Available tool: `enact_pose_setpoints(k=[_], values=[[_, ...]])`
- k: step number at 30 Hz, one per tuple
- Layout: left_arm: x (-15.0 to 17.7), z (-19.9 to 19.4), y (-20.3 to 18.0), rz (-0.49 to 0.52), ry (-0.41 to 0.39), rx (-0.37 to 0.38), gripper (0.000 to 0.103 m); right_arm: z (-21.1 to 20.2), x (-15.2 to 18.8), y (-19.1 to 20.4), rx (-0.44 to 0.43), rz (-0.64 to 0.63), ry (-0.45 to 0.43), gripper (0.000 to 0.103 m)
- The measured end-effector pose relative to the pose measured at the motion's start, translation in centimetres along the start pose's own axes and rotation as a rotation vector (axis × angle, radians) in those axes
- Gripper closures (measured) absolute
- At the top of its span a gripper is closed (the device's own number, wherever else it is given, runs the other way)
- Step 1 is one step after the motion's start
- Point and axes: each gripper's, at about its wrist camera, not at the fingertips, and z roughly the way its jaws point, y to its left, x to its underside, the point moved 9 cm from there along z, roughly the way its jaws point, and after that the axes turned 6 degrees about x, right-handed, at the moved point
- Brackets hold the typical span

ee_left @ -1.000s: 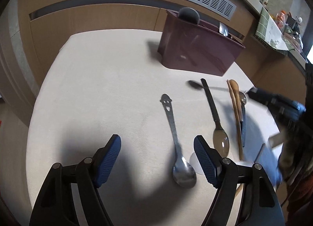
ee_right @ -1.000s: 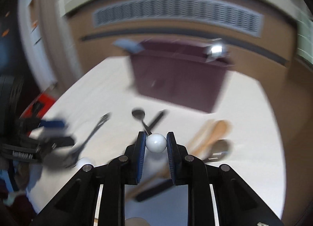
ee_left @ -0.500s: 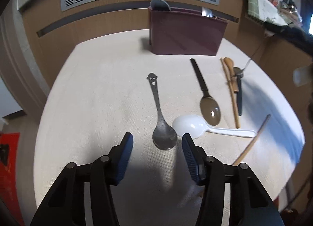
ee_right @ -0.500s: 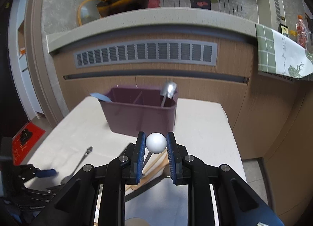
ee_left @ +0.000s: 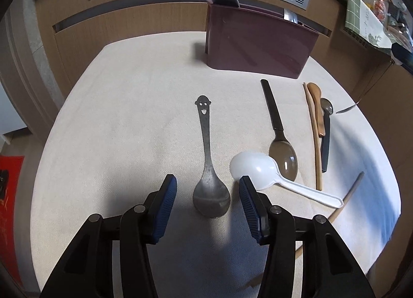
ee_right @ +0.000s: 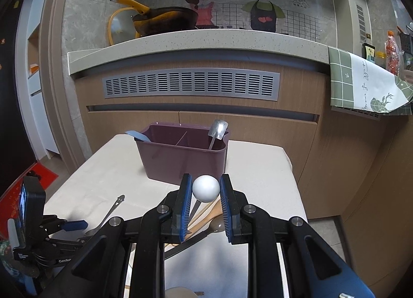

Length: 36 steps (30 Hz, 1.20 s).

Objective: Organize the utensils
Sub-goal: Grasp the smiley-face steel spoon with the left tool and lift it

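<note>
Left gripper (ee_left: 207,194), lower centre of its view, jaws half open straddling the bowl of the smiley-handled metal spoon (ee_left: 208,169) flat on the table (ee_left: 124,122), untouched: lined up to pinch. Right gripper (ee_right: 205,193) is clamped on a white ball-ended utensil (ee_right: 206,188) at centre frame, aimed at the maroon caddy (ee_right: 180,158) above, presumably to drop it in.

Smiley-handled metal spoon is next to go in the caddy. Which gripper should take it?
Left. The left gripper is open with the smiley spoon bowl lying between its pads, whereas the right gripper is shut on a white ball-ended utensil.
</note>
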Motion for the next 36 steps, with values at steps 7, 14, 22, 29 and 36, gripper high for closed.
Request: enact_pose_setpoints(k=[7, 14, 22, 29, 36], values=[[-0.2, -0.4, 0.9, -0.011, -0.024, -0.004, 0.075, 0.1, 0.1, 0.0, 0.000, 0.008, 0.005, 0.083], [-2.2, -4.6, 1.2, 0.030, -0.171, -0.006, 0.088, -0.4, -0.2, 0.0, 0.014, 0.006, -0.011, 0.083], [-1.3, -5.6, 1.1, 0.032, -0.152, 0.046, 0.082, -0.8, -0.1, -0.1, 0.018, 0.007, -0.010, 0.083], [0.7, -2.9, 0.9, 0.042, -0.058, 0.002, 0.067, -0.3, 0.6, 0.4, -0.002, 0.005, 0.018, 0.083], [1.0, -1.2, 1.0, 0.040, -0.026, -0.022, 0.067, 0.0, 1.1, 0.6, -0.007, 0.005, 0.031, 0.083]])
